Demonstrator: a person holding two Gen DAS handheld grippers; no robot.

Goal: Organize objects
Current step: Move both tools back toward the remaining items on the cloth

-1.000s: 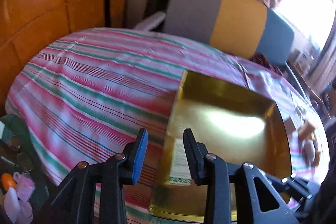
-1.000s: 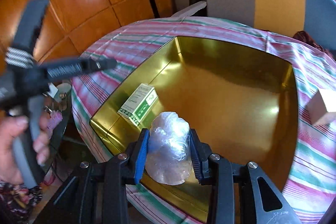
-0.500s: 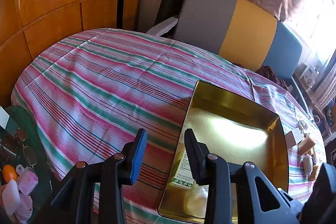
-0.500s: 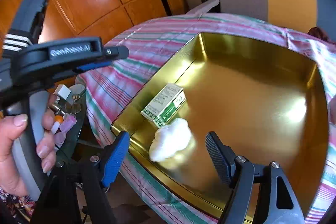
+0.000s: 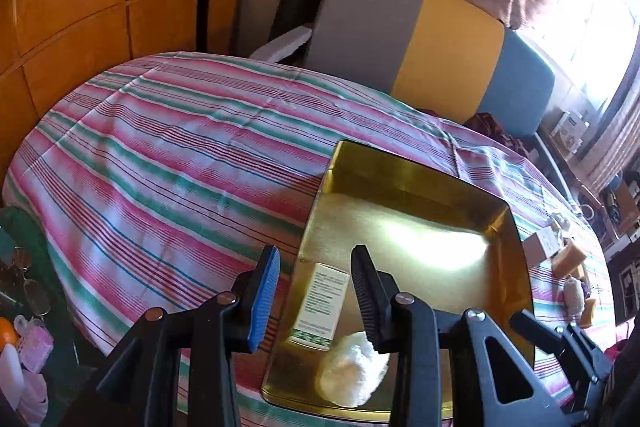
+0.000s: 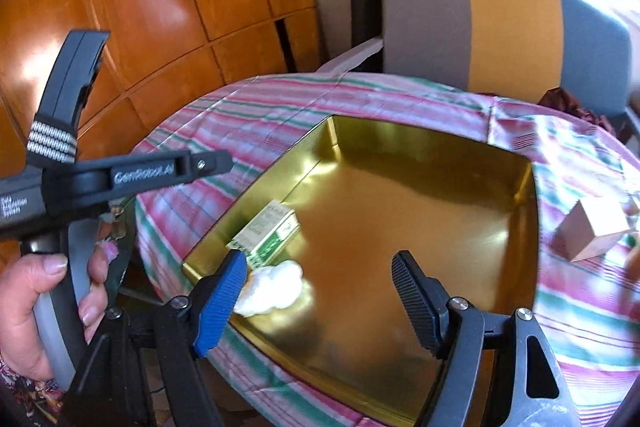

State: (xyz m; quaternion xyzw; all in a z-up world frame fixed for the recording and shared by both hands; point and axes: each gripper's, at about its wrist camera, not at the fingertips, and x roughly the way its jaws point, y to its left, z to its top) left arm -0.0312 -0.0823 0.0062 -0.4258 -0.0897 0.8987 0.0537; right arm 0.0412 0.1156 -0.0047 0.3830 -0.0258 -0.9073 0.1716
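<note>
A gold tray lies on the striped tablecloth. In its near left corner lie a green-and-white carton and a white crumpled plastic bag, side by side. My right gripper is open wide and empty, above the tray's near edge, just right of the bag. My left gripper is open and empty, over the tray's left rim above the carton. The left gripper's body and the hand holding it show in the right wrist view.
A pale cardboard box stands on the cloth right of the tray. Several small items lie past the tray's right side. A grey, yellow and blue seat back stands behind the table. Wooden panels are on the left.
One second ago my right gripper was shut on the plastic bag. It opened, left the bag in the tray and drew back. The left gripper rose and pulled back a little.
</note>
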